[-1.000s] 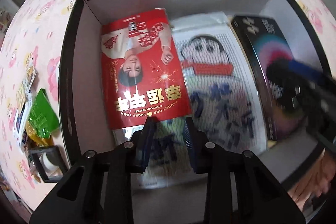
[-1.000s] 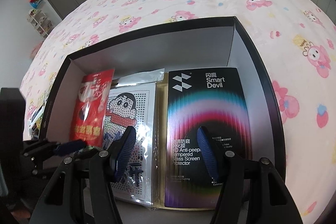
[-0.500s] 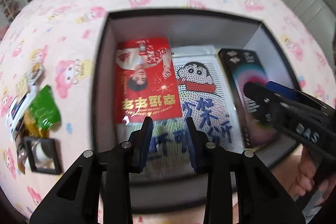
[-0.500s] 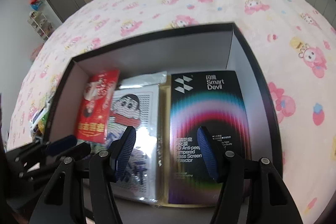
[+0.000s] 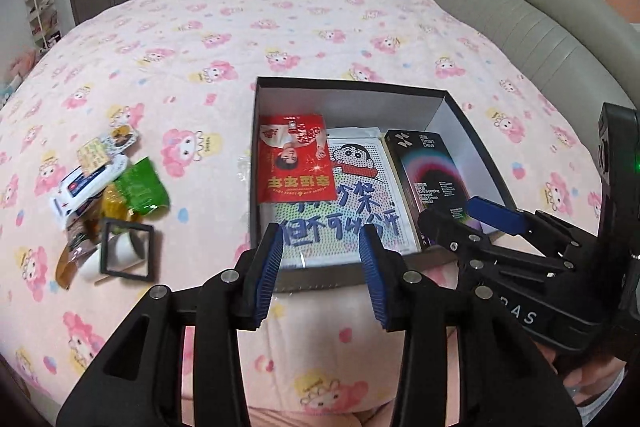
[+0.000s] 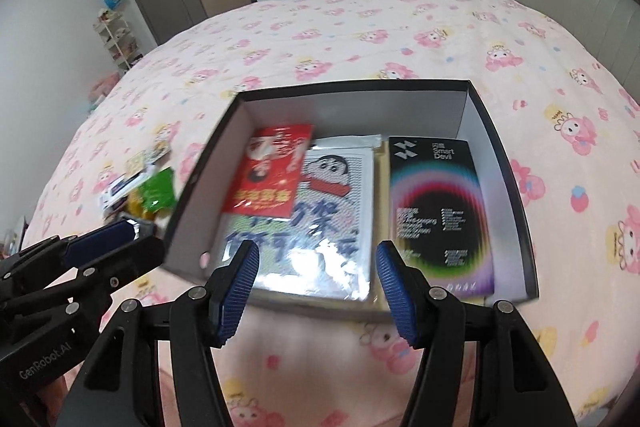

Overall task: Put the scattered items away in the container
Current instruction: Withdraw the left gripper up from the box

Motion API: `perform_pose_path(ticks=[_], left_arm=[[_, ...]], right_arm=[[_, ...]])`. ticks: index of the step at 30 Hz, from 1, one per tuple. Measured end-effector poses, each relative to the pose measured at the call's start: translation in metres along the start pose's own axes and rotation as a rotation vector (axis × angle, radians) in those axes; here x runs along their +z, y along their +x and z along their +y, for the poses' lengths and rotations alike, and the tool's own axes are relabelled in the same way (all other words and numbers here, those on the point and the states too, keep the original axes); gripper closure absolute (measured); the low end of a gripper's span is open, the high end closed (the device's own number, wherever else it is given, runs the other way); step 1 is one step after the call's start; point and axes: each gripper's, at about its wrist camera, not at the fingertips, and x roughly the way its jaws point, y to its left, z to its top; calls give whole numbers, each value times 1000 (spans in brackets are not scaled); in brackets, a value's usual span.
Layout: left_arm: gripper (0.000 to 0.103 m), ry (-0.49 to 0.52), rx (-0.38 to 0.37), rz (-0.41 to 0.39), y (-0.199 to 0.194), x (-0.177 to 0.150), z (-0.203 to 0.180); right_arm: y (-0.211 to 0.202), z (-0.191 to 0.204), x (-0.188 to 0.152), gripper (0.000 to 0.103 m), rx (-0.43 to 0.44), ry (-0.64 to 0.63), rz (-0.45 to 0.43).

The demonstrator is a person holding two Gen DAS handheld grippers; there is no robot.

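A black box [image 5: 352, 91] [image 6: 360, 85] with white inner walls sits on the pink bed. Inside lie a red packet [image 5: 294, 157] [image 6: 272, 173], a cartoon bead board [image 5: 356, 195] [image 6: 320, 211] and a black screen-protector pack [image 5: 432, 175] [image 6: 436, 199]. Scattered items lie left of the box: a green packet [image 5: 140, 187] [image 6: 158, 189], a white-and-blue pack [image 5: 82, 187], small cards [image 5: 102, 149] and a black-framed clear case [image 5: 126, 247]. My left gripper [image 5: 320, 267] is open and empty, above the box's near edge. My right gripper [image 6: 316, 287] is open and empty at the near edge.
The pink cartoon-print bedspread [image 5: 240, 39] stretches all round the box. A grey padded headboard [image 5: 520, 11] runs along the right. Doors, a wardrobe and a shelf stand beyond the far end of the bed.
Both grippers have pulled back and up from inside the box to its near edge. The left jaws have opened wider. The box contents lie as before.
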Motion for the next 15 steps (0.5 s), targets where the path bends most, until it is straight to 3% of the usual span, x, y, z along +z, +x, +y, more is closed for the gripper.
perform_pose_path(ticks=[15], left_arm=[[63,-25,-15,-74,-61,-34,25]], right_arm=[[-43,62,-21,46,4,-100,-43]])
